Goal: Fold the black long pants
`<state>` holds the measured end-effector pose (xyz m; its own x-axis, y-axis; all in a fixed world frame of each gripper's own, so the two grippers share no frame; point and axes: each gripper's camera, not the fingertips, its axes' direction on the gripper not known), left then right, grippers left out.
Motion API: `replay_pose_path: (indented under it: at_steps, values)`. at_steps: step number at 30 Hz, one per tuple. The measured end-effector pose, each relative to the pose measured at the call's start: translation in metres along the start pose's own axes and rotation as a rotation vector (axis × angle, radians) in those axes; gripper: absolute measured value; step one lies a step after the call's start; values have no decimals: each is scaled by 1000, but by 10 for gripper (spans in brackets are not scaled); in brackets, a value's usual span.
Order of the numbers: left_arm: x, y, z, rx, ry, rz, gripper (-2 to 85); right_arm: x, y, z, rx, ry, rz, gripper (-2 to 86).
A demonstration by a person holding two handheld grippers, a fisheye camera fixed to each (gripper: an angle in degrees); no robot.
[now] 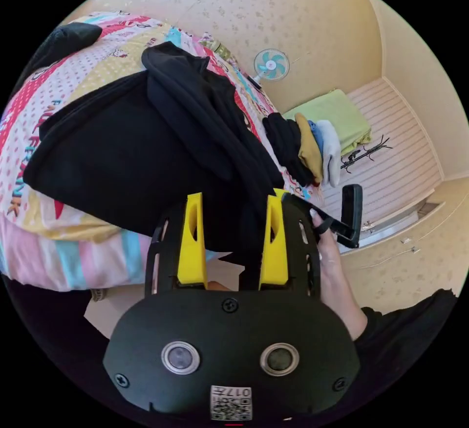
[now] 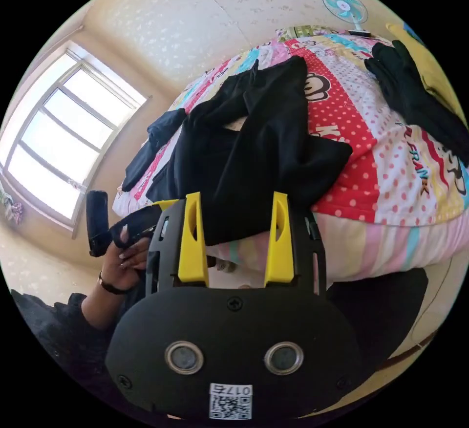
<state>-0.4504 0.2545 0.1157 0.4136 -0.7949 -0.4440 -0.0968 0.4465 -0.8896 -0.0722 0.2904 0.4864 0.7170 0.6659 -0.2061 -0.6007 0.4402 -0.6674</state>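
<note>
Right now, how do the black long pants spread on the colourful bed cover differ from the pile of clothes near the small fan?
The black long pants lie spread and rumpled, one garment in one colour. The pile of clothes is stacked and compact, with black, mustard, blue and white pieces. The pants lie near both open grippers; the pile is farther off, toward the small fan. Both rest on the colourful bed cover.

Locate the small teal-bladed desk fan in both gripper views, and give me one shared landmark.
Left gripper view: the small teal-bladed desk fan sits upper centre-right, against the cream wall, just past the far end of the bed.
Right gripper view: the fan sits at the top right, again beyond the bed's far end.
Shared landmark: the black long pants lying on the colourful cartoon-print bedspread.
</note>
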Motion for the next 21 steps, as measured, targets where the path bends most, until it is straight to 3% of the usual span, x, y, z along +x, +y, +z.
replay_pose_path:
  at_steps: [3,6,7,8,10,12,14,15,17,21]
  values:
    - [14,-2,19,22,100,-21,33,-1,-6,-1,-39,107,-53,49]
    - [14,-31,4,-53,133,60,17,26,-42,-66,84,-127,-22,20]
    - [6,-51,-28,-24,226,94,13,31,-49,-84,130,-166,-23,19]
    - [-8,-70,-76,79,379,93,11,41,-63,-121,250,-248,-58,16]
    - [-41,-87,-159,316,537,76,14,61,-82,-163,372,-153,-11,12]
    - [-88,-83,-238,574,517,-35,24,103,-95,-188,481,38,187,12]
    - [-150,-61,-302,724,371,-218,57,136,-98,-188,434,0,347,15]
    - [-164,-55,-310,712,339,-262,67,143,-92,-184,410,-65,319,17]
    - [-211,-32,-312,603,308,-383,179,136,-67,-173,435,-86,278,23]
    - [-245,-7,-269,410,318,-465,223,89,-24,-106,286,-10,200,71]
